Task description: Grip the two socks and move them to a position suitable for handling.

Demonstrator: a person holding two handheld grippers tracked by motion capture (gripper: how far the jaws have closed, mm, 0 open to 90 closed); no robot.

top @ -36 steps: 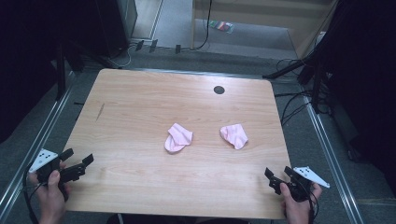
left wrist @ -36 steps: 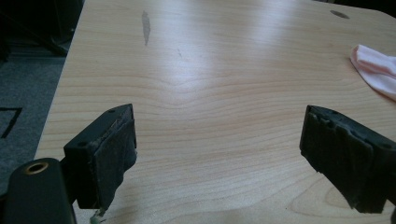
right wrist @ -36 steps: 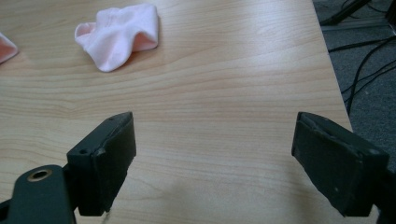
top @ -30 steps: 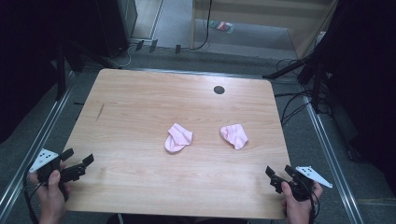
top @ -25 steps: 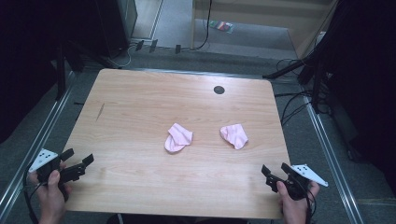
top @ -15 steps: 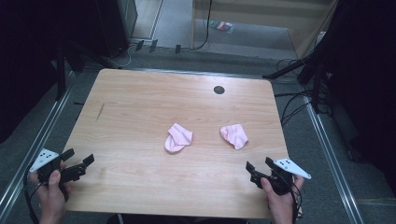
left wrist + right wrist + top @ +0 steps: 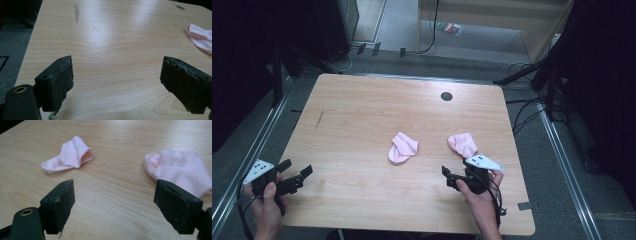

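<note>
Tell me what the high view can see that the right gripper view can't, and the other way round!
High view alone: the whole wooden table with its dark round hole, the grey floor, cables, both hands, and the left gripper open at the table's near left corner. Right gripper view alone: a close look along the right gripper, its black fingers wide apart with nothing between them, low over the wood. Both share the two pink socks: the left sock and the right sock, lying apart on the table.

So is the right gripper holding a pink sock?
No, the right gripper is open with bare table between its jaws, and both pink socks lie loose.
</note>
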